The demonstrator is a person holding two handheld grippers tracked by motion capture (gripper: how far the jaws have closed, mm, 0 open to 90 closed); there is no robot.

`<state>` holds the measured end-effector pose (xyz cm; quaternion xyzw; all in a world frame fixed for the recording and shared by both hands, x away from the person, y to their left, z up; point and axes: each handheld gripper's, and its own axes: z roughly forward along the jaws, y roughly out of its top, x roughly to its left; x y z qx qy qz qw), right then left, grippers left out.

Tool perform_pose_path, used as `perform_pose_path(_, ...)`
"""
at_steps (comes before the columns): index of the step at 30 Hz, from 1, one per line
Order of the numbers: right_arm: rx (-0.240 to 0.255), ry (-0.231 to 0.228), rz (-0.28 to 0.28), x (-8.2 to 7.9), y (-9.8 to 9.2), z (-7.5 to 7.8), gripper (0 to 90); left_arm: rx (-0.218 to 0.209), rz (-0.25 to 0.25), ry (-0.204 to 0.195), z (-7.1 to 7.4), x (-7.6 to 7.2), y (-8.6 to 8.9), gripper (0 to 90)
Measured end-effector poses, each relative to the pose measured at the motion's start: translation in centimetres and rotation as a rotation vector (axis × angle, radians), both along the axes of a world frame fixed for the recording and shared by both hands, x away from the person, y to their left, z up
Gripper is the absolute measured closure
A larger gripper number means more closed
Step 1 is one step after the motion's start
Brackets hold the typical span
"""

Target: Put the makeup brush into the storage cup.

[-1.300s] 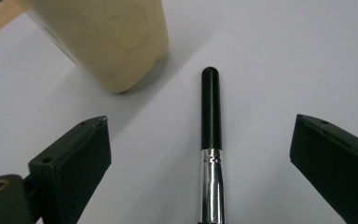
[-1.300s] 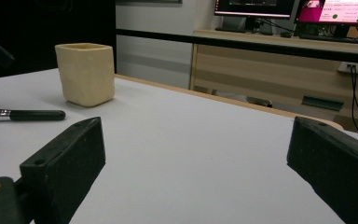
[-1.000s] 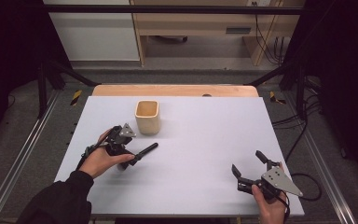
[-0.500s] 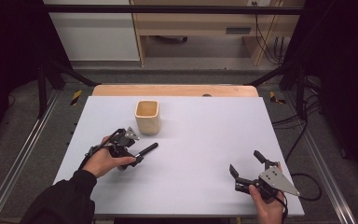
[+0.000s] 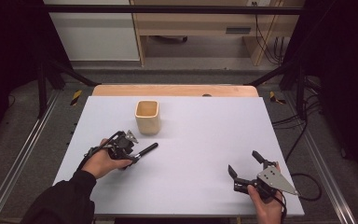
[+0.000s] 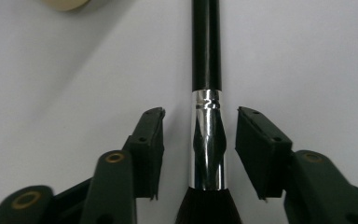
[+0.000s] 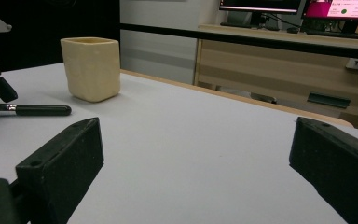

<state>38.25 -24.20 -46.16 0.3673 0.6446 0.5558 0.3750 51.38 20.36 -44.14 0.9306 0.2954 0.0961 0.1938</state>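
Note:
A brush with a black handle (image 6: 206,46) and a silver ferrule (image 6: 208,140) lies flat on the white table, left of middle (image 5: 147,149). My left gripper (image 6: 200,113) straddles the ferrule. Its jaws have just been closing, and a thin gap still shows on each side, so the pads do not press on it. A person's left hand holds that gripper (image 5: 129,150) low over the table. The right gripper (image 5: 243,162) rests near the front right edge, open wide with nothing between its jaws (image 7: 198,140). Its view shows the brush handle (image 7: 42,110) far off at the left.
A cream square cup (image 5: 148,116) stands upright behind the brush, toward the back of the white table (image 5: 205,130); the right gripper view has it at the upper left (image 7: 92,67). A wooden strip edges the table's far side. Metal rails run along both sides.
The left gripper's jaws have drawn in around the brush's ferrule. The brush, the cup and the right gripper have kept their places.

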Motion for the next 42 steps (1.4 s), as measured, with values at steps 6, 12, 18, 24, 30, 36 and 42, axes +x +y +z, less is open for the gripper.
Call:
perform_pose_path(6, 0.003, -0.002, 0.002, 0.0, 0.0, 0.0, 3.0, 0.015, -0.015, 0.018, -0.2, -0.2, 0.0, 63.7)
perform_pose_path(12, -0.003, -0.002, 0.007, 0.0, 0.2, 0.0, 3.0, 0.019, -0.021, 0.026, -0.5, -0.2, 0.1, 69.7)
perform_pose_path(18, -0.01, -0.001, 0.015, 0.1, 0.3, 0.0, 3.0, 0.033, -0.033, 0.023, -0.5, -0.3, 0.0, 70.6)
perform_pose_path(24, -0.001, 0.003, 0.005, 0.0, -0.1, 0.0, 3.1, 0.064, -0.06, -0.005, -0.3, -0.5, -0.3, 71.0)
perform_pose_path(30, -0.012, -0.001, 0.01, 0.1, 0.1, -0.1, 3.1, 0.047, -0.066, -0.022, 0.3, -0.8, 0.0, 71.1)
perform_pose_path(36, -0.015, 0.003, 0.011, 0.1, 0.2, -0.1, 3.1, 0.044, -0.086, -0.035, 0.8, -1.2, 0.0, 71.2)
perform_pose_path(42, -0.048, 0.003, 0.025, 0.0, 0.7, -0.1, 3.0, 0.019, -0.114, -0.049, 1.4, -1.7, -0.5, 71.2)
